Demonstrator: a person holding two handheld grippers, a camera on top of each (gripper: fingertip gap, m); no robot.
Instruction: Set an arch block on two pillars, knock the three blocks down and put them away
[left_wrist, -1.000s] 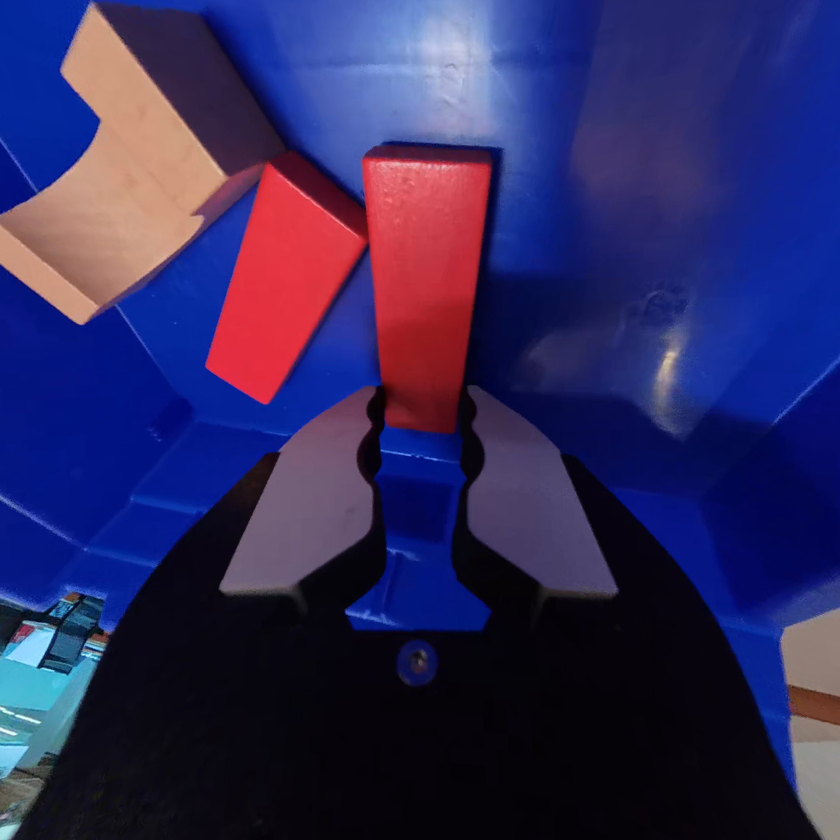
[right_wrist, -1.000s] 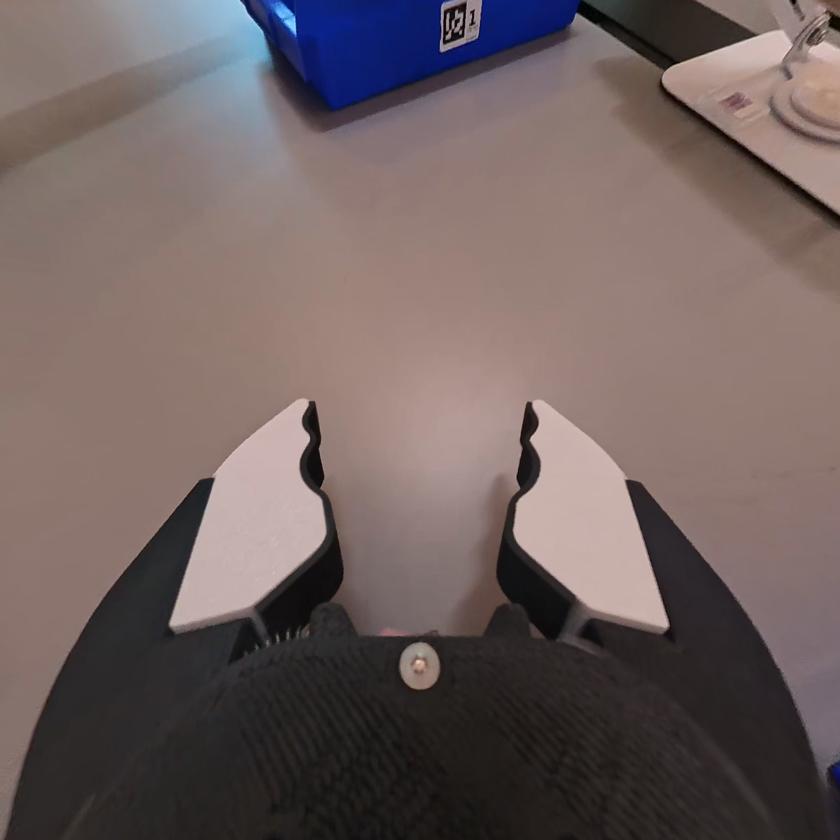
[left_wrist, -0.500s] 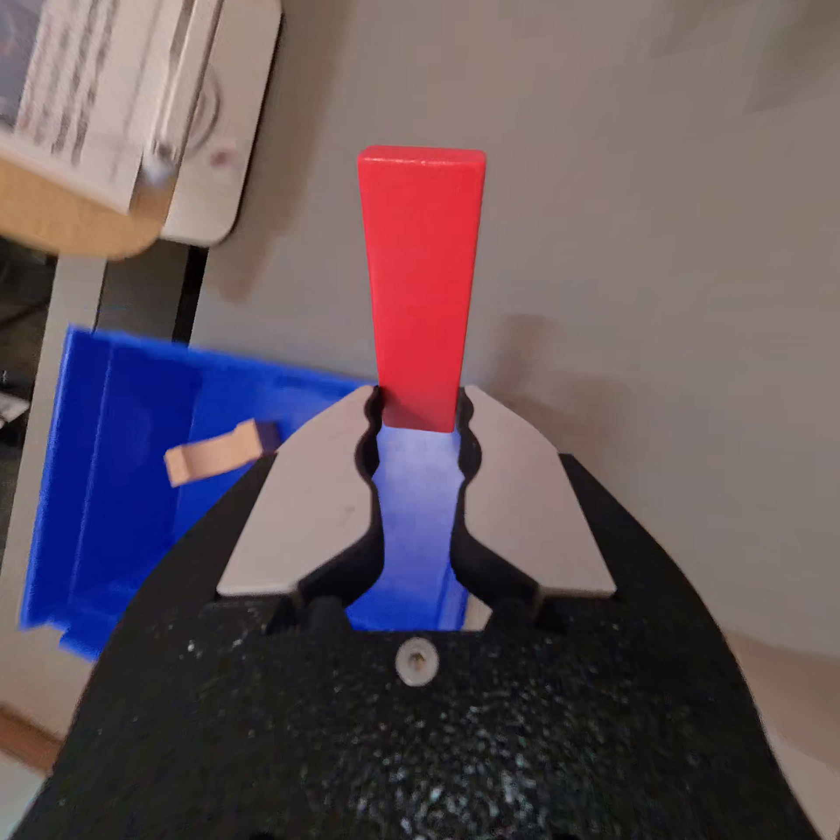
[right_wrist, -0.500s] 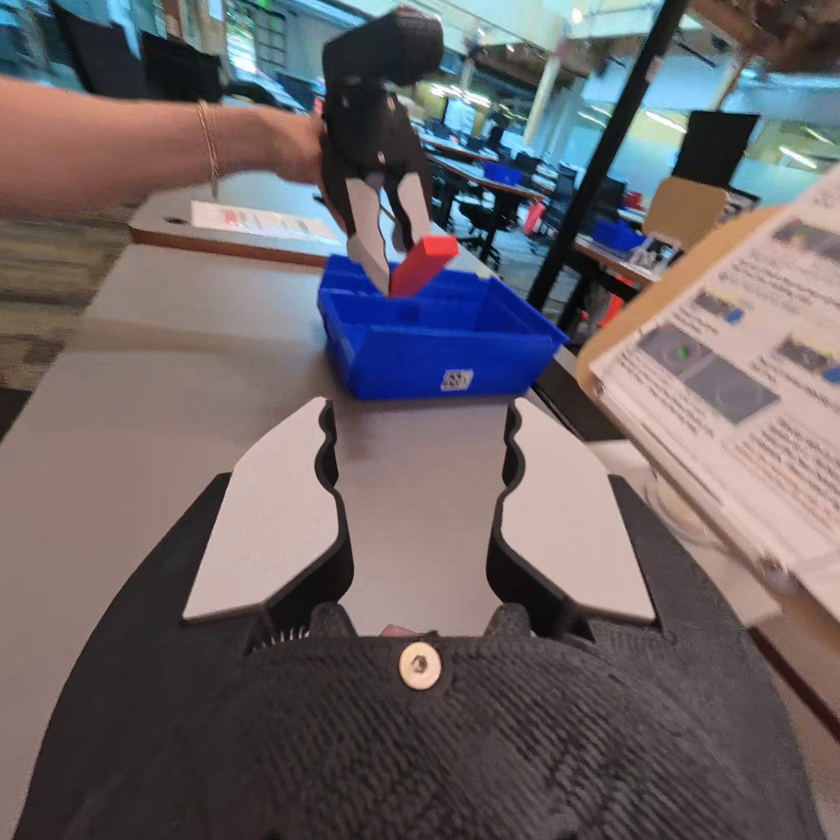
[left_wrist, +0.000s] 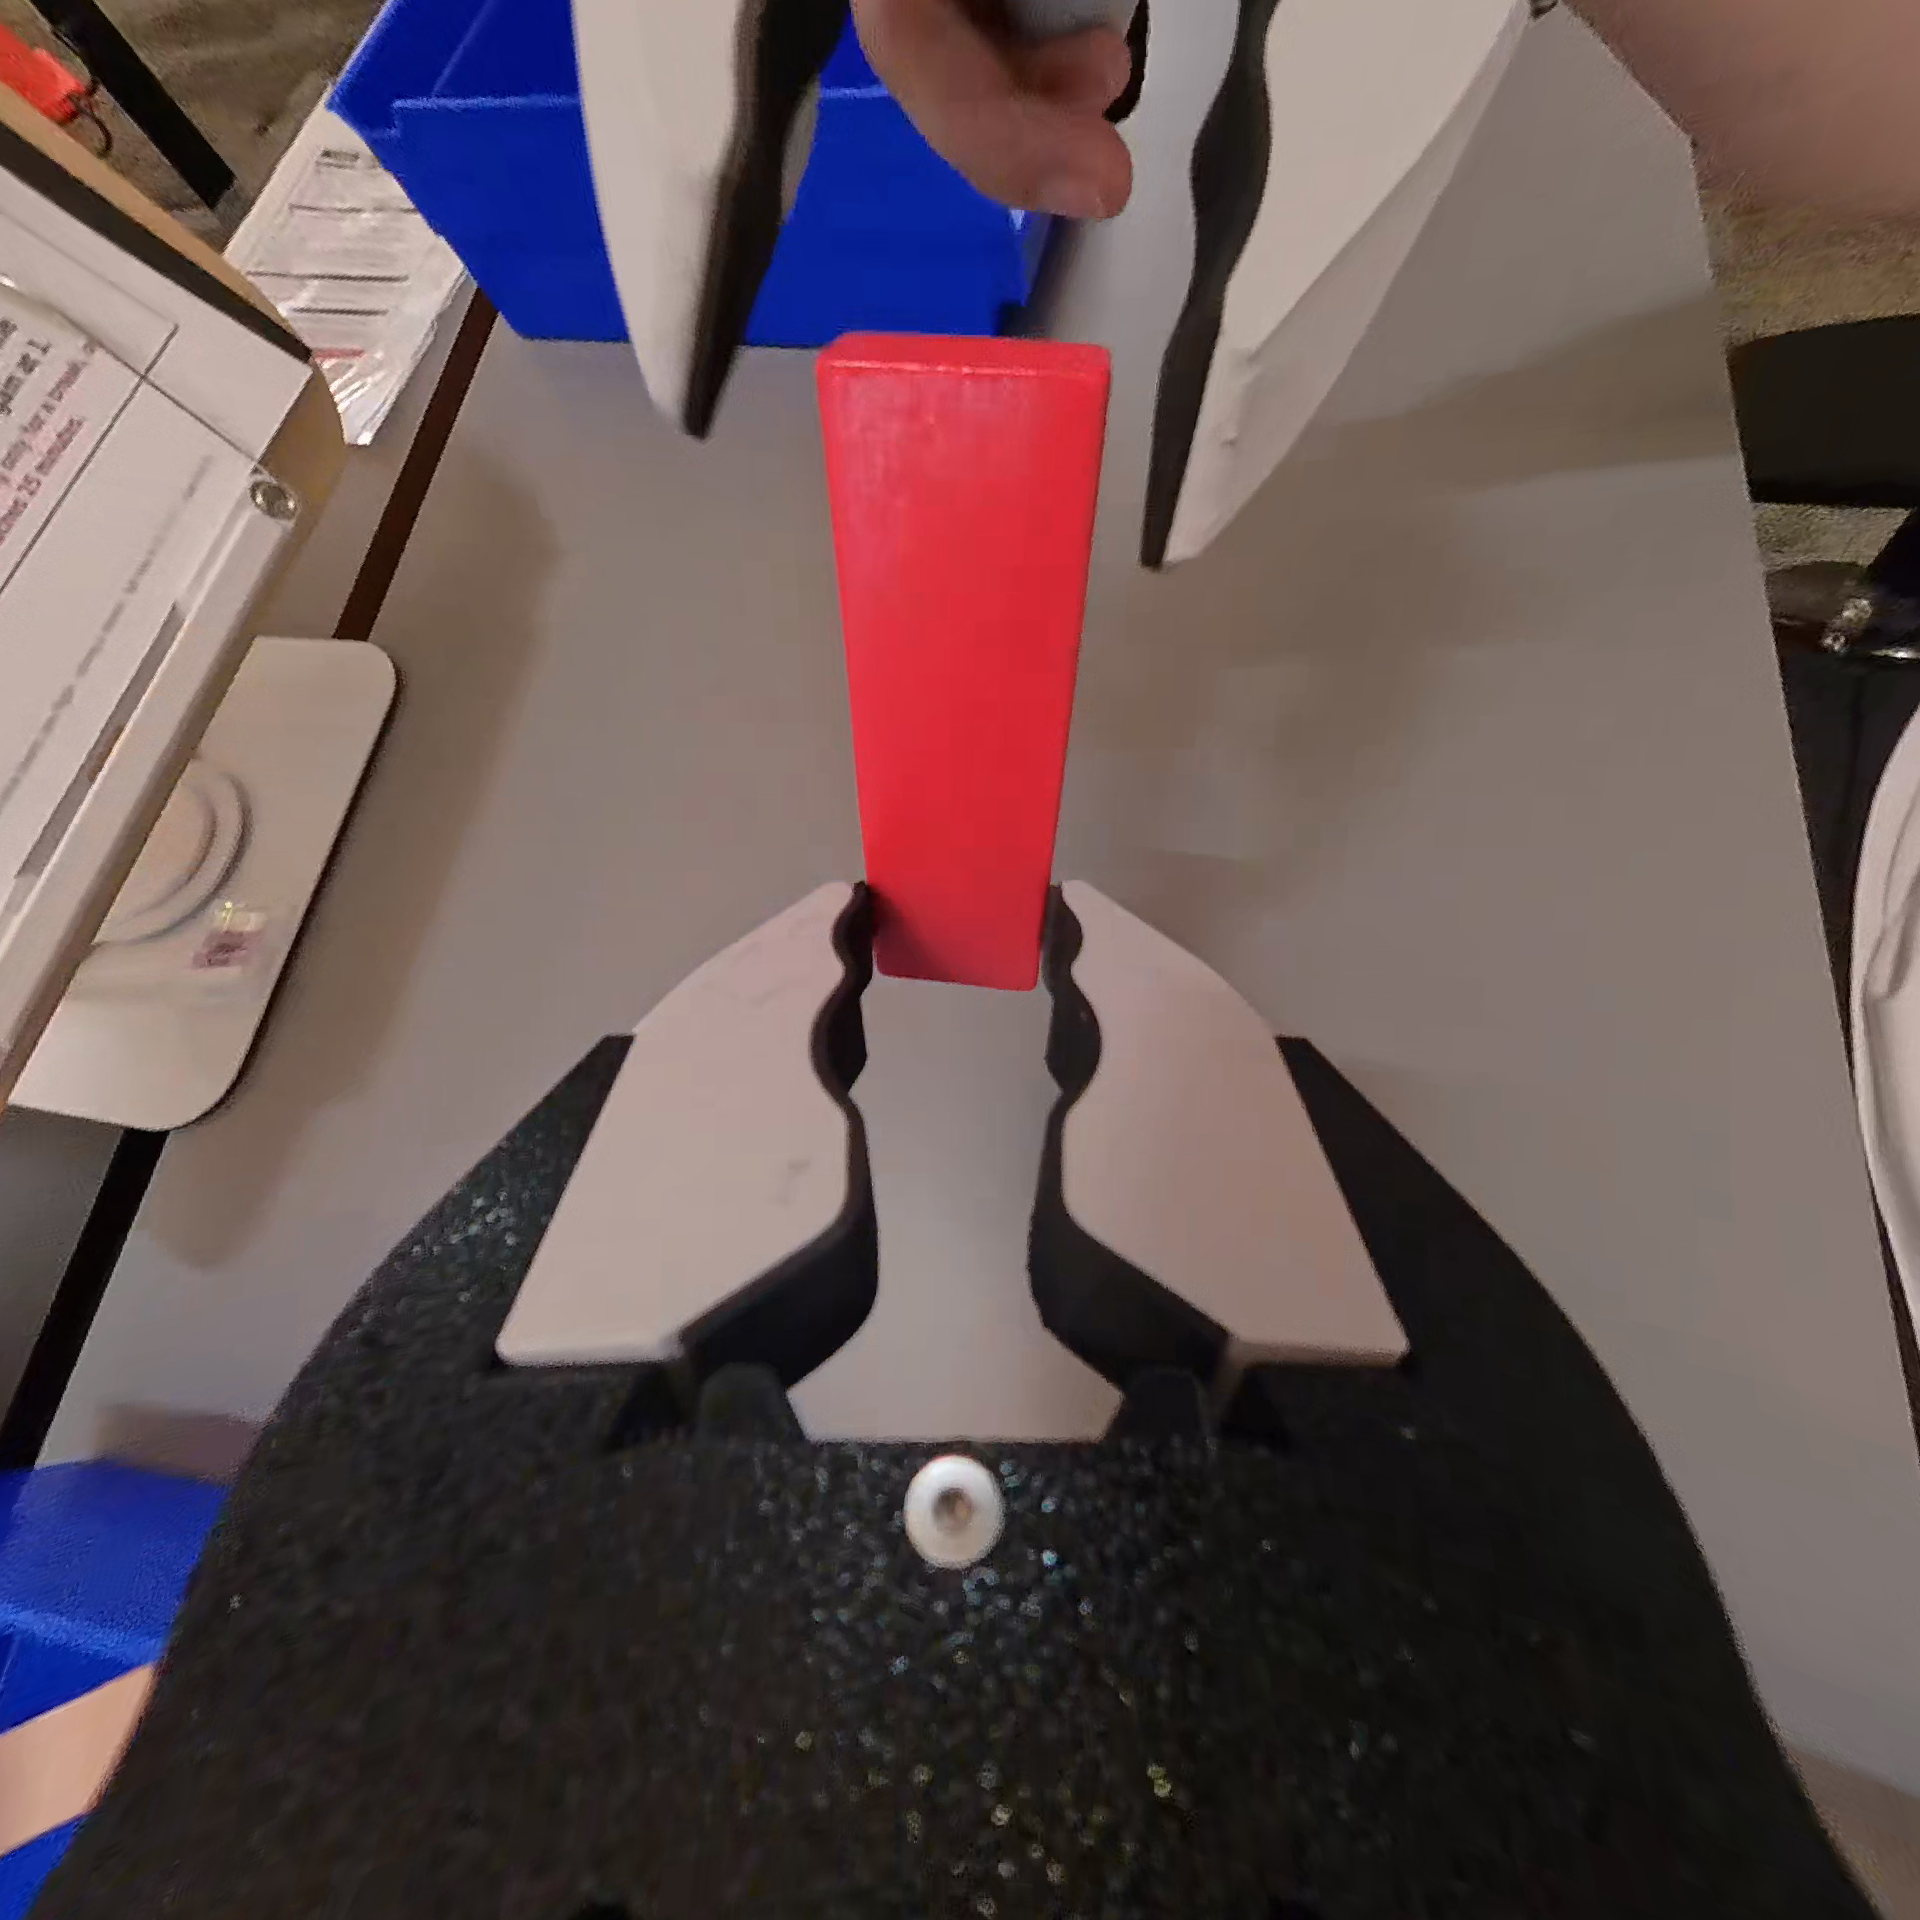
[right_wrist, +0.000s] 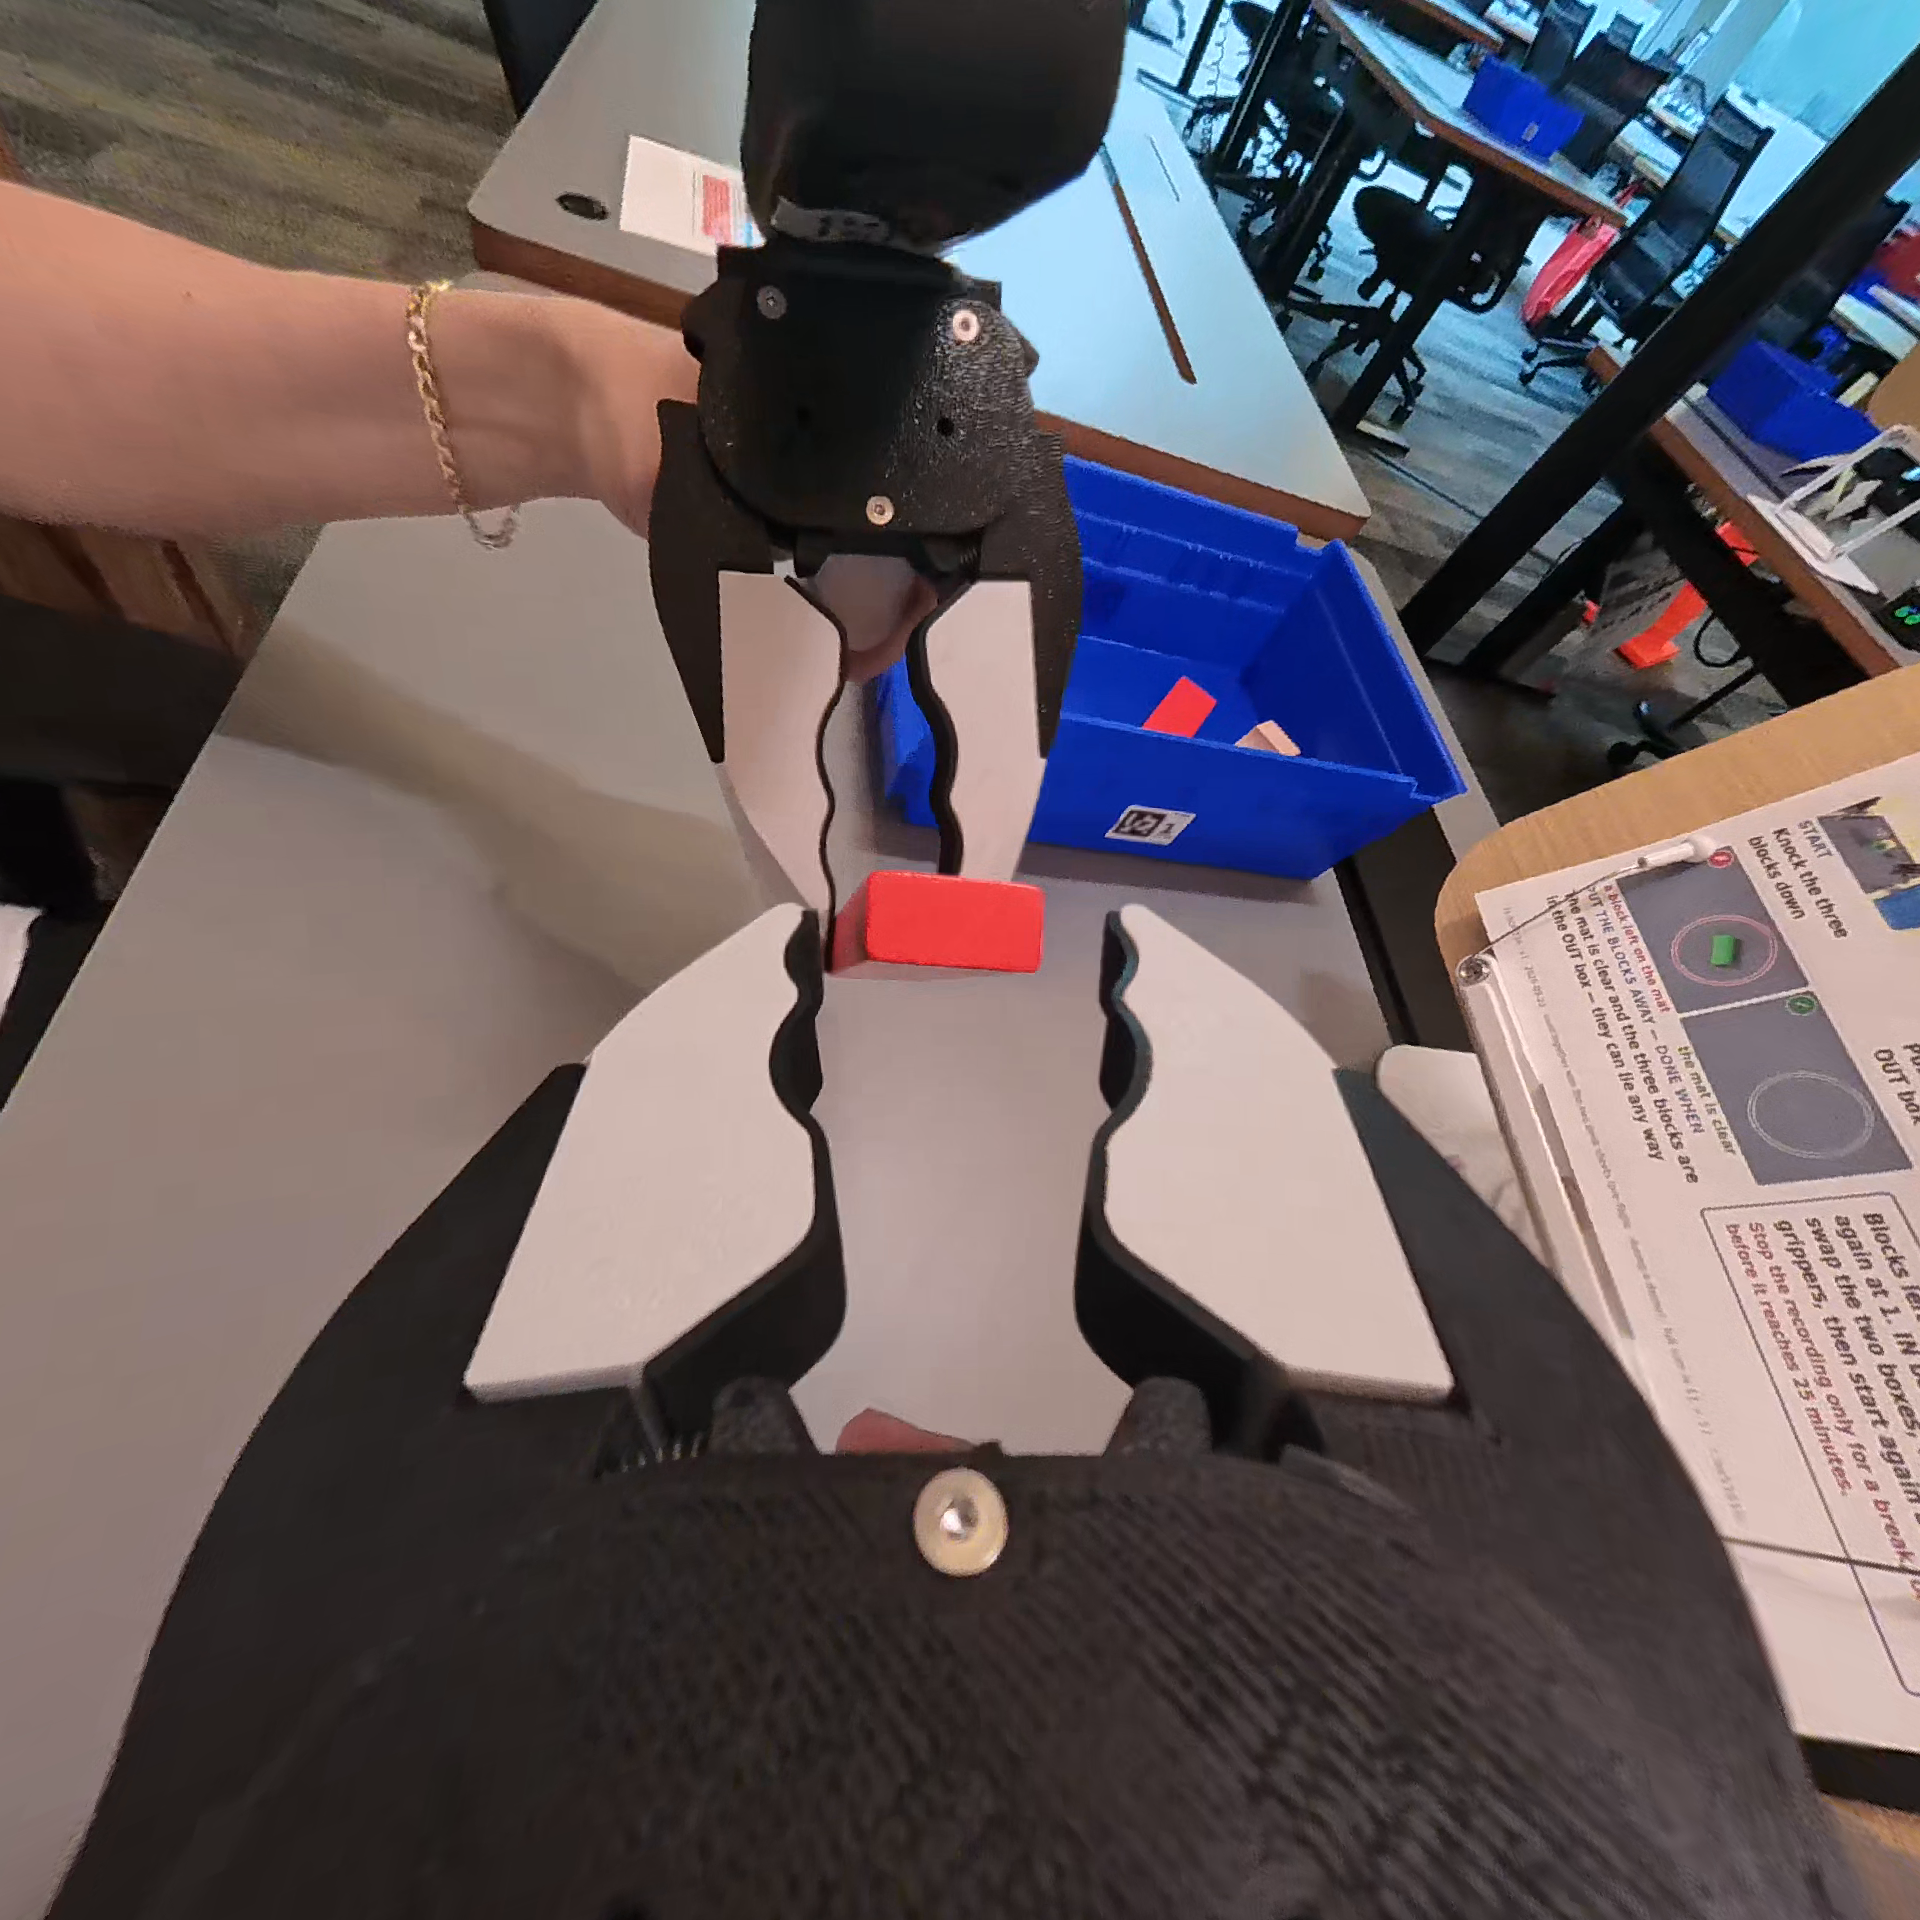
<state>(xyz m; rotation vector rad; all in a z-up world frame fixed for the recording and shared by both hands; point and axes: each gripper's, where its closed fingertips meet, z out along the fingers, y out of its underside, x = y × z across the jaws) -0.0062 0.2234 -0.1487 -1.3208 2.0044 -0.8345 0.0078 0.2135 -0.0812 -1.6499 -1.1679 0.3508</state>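
My left gripper (left_wrist: 958, 896) is shut on one end of a long red block (left_wrist: 961, 665) and holds it above the grey table (left_wrist: 1403, 935). In the right wrist view the left gripper (right_wrist: 888, 883) points downward, with the red block (right_wrist: 935, 935) at its tips. My right gripper (right_wrist: 961, 920) is open, and the block's free end sits between its fingertips, closer to the left finger (right_wrist: 675, 1143). I cannot tell if they touch. In the left wrist view the right gripper (left_wrist: 925, 497) comes in from the top, its fingers on either side of the block's far end.
A blue bin (right_wrist: 1195, 810) stands behind the grippers, holding a red block (right_wrist: 1179, 707) and a pale wooden block (right_wrist: 1268, 740). A second blue bin (left_wrist: 540, 208) stands at the other end of the table. A stand with a printed sheet (right_wrist: 1714, 1143) is at the table's right edge. Tip to tip, the grippers are about 7 cm apart.
My left gripper lifted the red block out of the blue bin and carried it over the table. My right gripper rose from facing the table, and its open fingers now bracket the block's free end.
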